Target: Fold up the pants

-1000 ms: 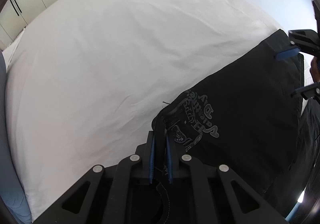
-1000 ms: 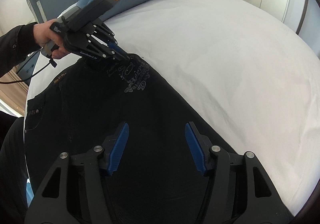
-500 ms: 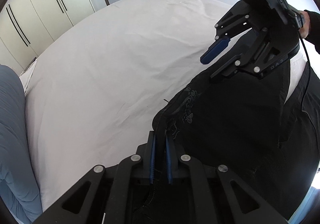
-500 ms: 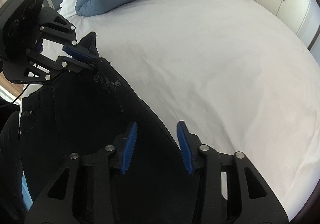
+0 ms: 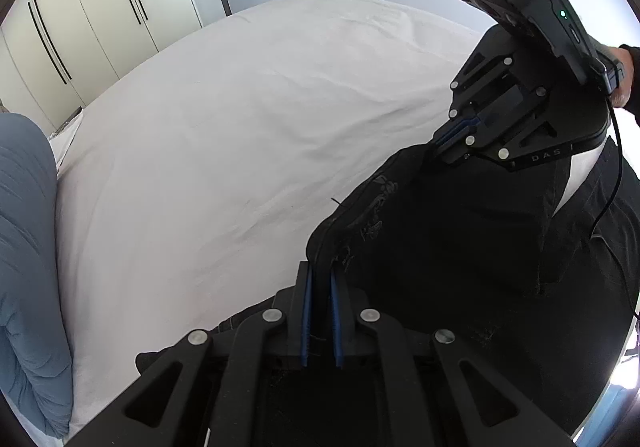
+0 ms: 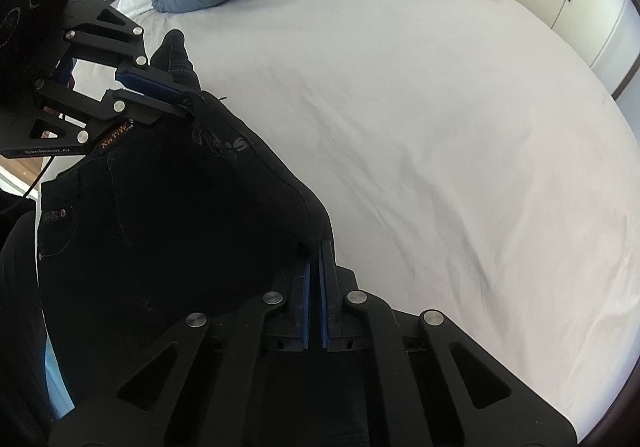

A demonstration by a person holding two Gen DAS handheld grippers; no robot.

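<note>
Black denim pants hang clamped at one edge by my left tool and right tool over the white-sheeted bed; I judge folding barely begun.

"GenRobot.AI" on my left claw frame, "DAS" on my right claw, the pants' print unreadable.
</note>
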